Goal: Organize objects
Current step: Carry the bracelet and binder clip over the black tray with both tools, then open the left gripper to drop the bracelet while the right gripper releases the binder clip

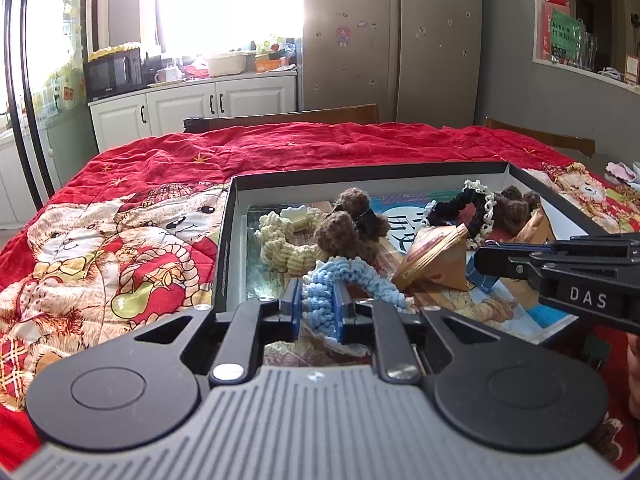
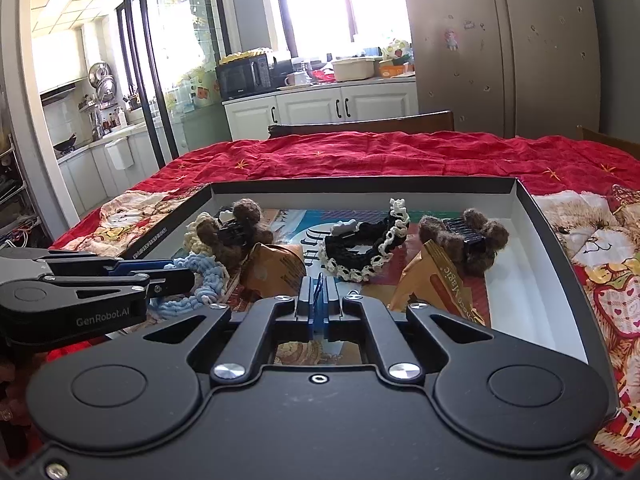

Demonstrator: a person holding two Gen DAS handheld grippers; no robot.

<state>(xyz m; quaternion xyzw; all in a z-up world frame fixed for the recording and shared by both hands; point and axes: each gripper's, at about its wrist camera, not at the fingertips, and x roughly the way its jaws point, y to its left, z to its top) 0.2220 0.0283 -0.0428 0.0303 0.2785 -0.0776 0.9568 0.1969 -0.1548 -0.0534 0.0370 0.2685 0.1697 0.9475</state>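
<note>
A black box (image 1: 360,171) with white inner walls lies on the red bedspread. My left gripper (image 1: 317,300) is shut on a light blue crocheted scrunchie (image 1: 352,276) just inside the box's near edge; it also shows in the right wrist view (image 2: 196,280). My right gripper (image 2: 319,294) is shut and empty, over the box's near side, and shows at the right of the left wrist view (image 1: 486,258). In the box lie a cream scrunchie (image 1: 284,240), a black and white scrunchie (image 2: 368,244), two brown fuzzy hair clips (image 2: 468,240) (image 1: 352,228) and orange snack packets (image 1: 436,256).
The red bear-print bedspread (image 1: 120,240) covers the table on all sides of the box. Wooden chair backs (image 1: 280,118) stand behind the far edge. White cabinets (image 1: 180,108), a microwave and a fridge (image 1: 392,40) are at the back.
</note>
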